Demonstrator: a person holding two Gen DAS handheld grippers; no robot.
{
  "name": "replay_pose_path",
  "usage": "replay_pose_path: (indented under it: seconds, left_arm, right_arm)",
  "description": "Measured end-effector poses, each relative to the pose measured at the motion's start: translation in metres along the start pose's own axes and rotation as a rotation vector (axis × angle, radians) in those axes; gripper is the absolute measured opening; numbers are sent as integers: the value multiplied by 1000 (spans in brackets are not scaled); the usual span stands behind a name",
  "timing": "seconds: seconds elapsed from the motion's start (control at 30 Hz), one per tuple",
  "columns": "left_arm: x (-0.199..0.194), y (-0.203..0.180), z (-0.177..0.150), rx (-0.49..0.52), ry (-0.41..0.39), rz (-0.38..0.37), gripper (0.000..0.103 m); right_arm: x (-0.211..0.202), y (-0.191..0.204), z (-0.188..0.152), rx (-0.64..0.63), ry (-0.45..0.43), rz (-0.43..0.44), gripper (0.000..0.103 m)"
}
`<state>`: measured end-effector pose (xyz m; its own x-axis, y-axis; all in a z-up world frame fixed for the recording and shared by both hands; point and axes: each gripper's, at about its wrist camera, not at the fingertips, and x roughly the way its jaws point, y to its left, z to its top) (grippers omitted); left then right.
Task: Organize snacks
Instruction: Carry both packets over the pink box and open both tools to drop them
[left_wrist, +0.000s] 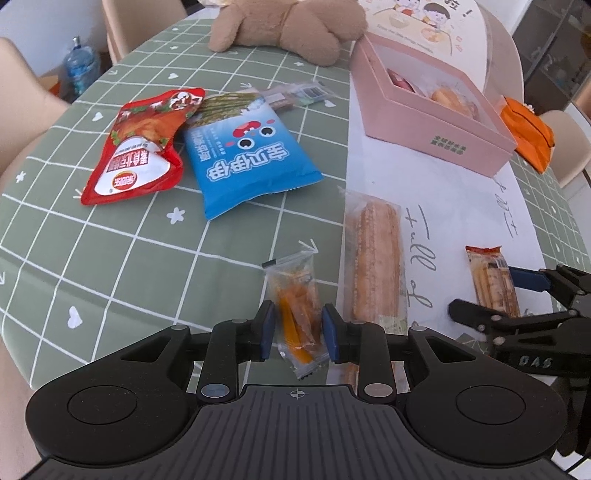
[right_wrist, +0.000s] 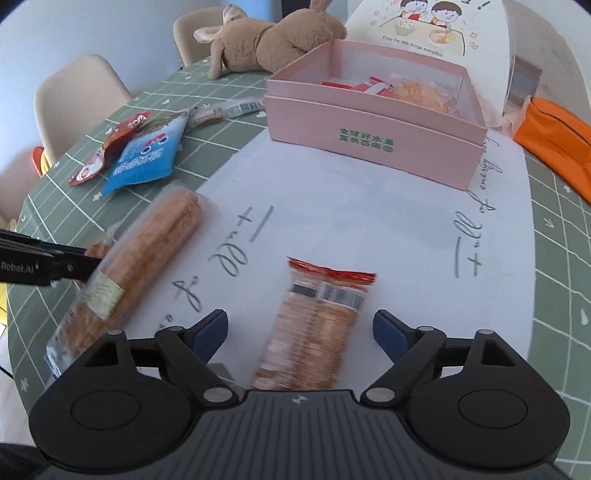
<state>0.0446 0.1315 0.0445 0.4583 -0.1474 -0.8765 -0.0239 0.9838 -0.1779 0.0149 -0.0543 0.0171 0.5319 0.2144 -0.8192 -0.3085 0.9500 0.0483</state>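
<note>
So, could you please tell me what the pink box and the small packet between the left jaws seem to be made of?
Pink box: probably matte cardboard, given its stiff straight walls, crisp edges and printed green text.
Small packet: clear glossy plastic film, with orange pieces visible through it and crimped, sealed ends.

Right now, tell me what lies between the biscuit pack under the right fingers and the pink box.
Nothing: in the right wrist view, only bare white mat separates the biscuit pack from the pink box.
</note>
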Motion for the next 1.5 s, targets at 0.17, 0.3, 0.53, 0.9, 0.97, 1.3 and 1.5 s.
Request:
replay_pose_path:
  seconds: [0.17,0.3,0.53,0.9,0.97,1.3,1.5]
  left_arm:
    - [3,5,7,-59,20,-26,32]
    - [4,-2,7,-38,24,-12,33]
    - [4,-5,5,-18,22,-1,33]
    - [6,-15,8,64,30,-15,35]
    - [7,-19,8,96,37,-8,35]
    - [4,-35,-4,256,48,40,35]
    - [7,-26,6,150,39,26,35]
  right_arm:
    - [1,10,-5,-38,-23,-22,89]
    - [0,9,-4,-46,-15,-12,89]
    - [-15,-10,-2,-22,7,23,36]
    - [-33,-32,10,-16,-48,-40,36]
    - [-32,-33,9,-10,-41,-32,36]
    - [-24,-24,-3,-48,4,-32,40]
    - [-20,-32,-7,-21,18,-36,44]
